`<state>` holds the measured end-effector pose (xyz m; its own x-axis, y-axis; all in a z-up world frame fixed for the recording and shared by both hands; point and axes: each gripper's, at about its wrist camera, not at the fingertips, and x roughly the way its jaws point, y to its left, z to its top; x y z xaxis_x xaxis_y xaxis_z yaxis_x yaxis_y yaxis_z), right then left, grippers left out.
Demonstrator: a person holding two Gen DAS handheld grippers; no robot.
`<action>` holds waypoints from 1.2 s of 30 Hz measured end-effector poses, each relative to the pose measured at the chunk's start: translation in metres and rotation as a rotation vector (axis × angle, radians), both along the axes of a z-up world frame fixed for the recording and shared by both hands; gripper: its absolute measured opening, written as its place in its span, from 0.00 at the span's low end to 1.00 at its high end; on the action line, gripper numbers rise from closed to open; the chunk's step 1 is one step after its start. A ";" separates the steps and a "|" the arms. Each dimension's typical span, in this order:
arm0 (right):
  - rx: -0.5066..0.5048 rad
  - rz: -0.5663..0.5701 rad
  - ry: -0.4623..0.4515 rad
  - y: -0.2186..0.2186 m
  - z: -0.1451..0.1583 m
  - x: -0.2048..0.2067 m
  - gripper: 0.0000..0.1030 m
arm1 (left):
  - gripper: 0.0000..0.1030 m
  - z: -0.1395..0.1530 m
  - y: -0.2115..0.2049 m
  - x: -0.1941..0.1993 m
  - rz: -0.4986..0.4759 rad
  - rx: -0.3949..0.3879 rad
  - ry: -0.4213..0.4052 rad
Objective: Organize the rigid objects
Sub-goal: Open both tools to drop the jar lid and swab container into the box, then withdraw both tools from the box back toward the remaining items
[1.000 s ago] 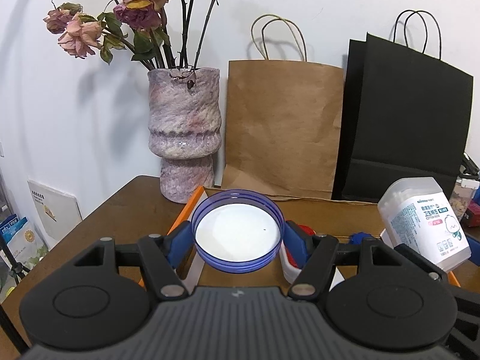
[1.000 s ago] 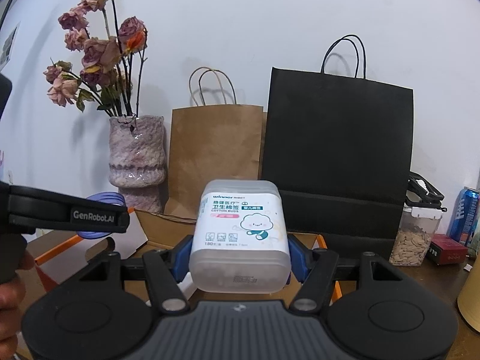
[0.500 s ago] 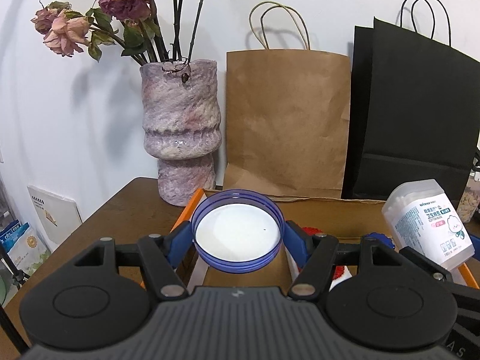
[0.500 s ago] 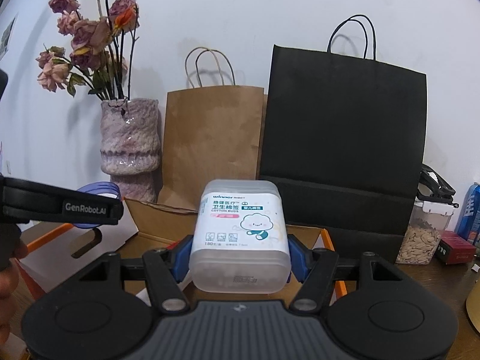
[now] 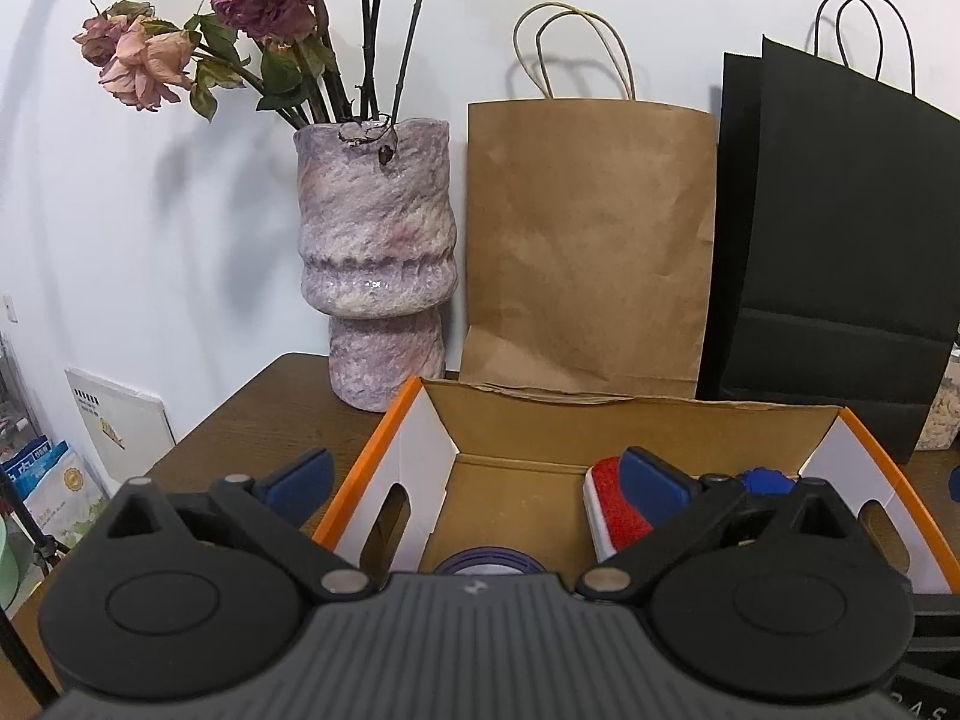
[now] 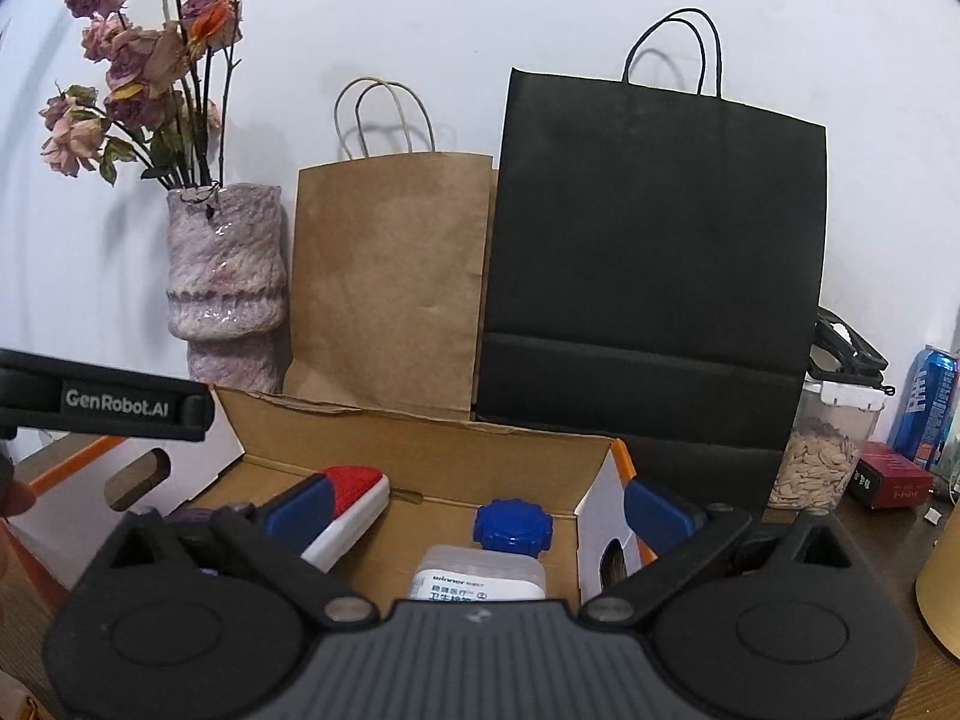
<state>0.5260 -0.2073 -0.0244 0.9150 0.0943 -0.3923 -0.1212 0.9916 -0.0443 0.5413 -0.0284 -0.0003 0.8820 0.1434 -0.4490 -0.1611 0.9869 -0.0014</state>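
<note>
I have both claws over the cardboard box [image 5: 636,420], a corrugated brown carton with white inner flaps and orange edging, standing on the dark wooden table [image 5: 252,414]. The left gripper [image 5: 474,480] is opening, its blue pads spread wide with nothing between them; the purple-rimmed lid [image 5: 489,564] lies on the box floor below, mostly hidden by the gripper body. The right gripper [image 6: 477,507] is opening too, and grasps nothing: the cotton bud box [image 6: 480,576] (frosted plastic, rounded corners, printed label) rests inside the carton, just in front of a ribbed blue cap [image 6: 513,528] and beside a red-and-white brush [image 6: 351,507]. To finish the release well, I would lift both hands straight up, keeping the pads clear of the flaps.
</note>
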 end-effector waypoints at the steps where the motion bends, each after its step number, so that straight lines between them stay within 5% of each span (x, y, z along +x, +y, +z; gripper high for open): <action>1: 0.001 0.001 0.000 0.000 0.000 0.000 1.00 | 1.00 0.000 0.000 0.000 0.001 0.000 0.000; 36: 0.026 0.003 -0.024 -0.003 0.007 -0.045 1.00 | 1.00 -0.003 -0.001 -0.043 -0.020 -0.016 0.006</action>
